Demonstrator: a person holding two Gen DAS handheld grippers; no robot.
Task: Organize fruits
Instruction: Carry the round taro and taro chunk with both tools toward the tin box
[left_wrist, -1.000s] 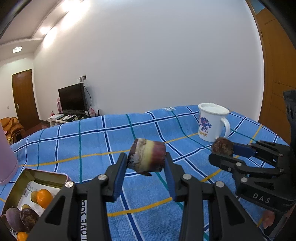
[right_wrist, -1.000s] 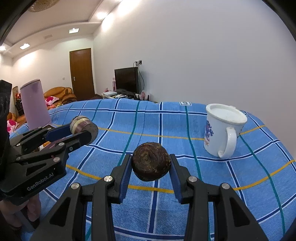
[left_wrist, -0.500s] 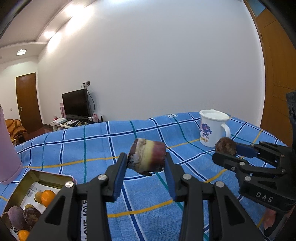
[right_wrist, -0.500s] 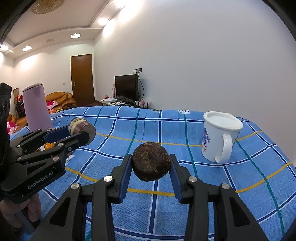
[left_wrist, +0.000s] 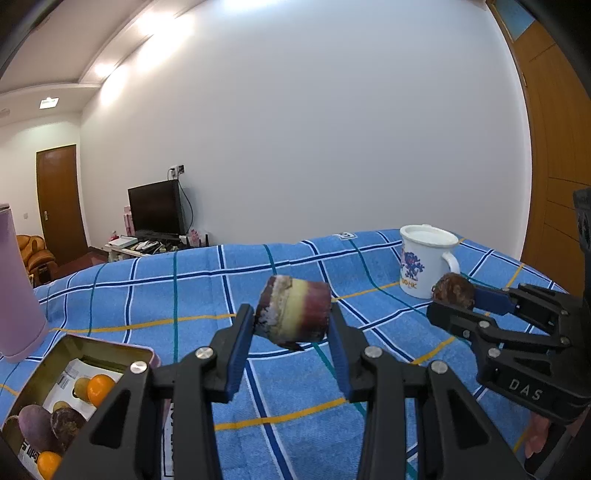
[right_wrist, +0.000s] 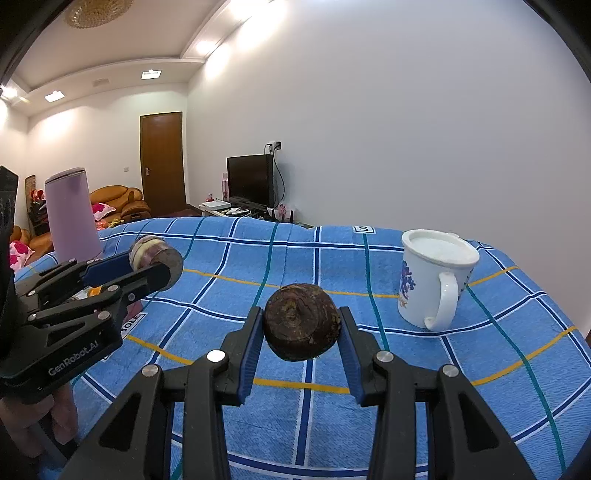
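Little has moved since the earlier frames: both grippers are held where they were, while the view from each has been tipped slightly upward, so the white mug (left_wrist: 428, 260) and the tin (left_wrist: 70, 391) now sit a little lower in the left wrist view.

The left gripper (left_wrist: 291, 347) is pointed forward and somewhat downward over the blue checked cloth (left_wrist: 192, 291). Its jaws are closed on a cut, banded purple-and-yellow fruit piece (left_wrist: 293, 314), which is pinched at both ends and carried clear of the cloth. The right gripper (right_wrist: 301, 345) is held at a similar downward tilt, beside the left one and apart from it. Its jaws are clamped on a round dark brown fruit (right_wrist: 301, 321), also lifted off the cloth. A hand (right_wrist: 44, 417) is seen under the left gripper's body in the right wrist view.

The tin lies open at the near left edge of the cloth, below and left of the left gripper, with orange and dark fruits (left_wrist: 62, 413) inside on printed paper. A lilac tumbler (right_wrist: 72, 216) stands just behind it. The mug stands at the far right, well apart from both held fruits. Between tin and mug the cloth is left bare, and its far edge is met by a plain white wall (left_wrist: 332, 129).
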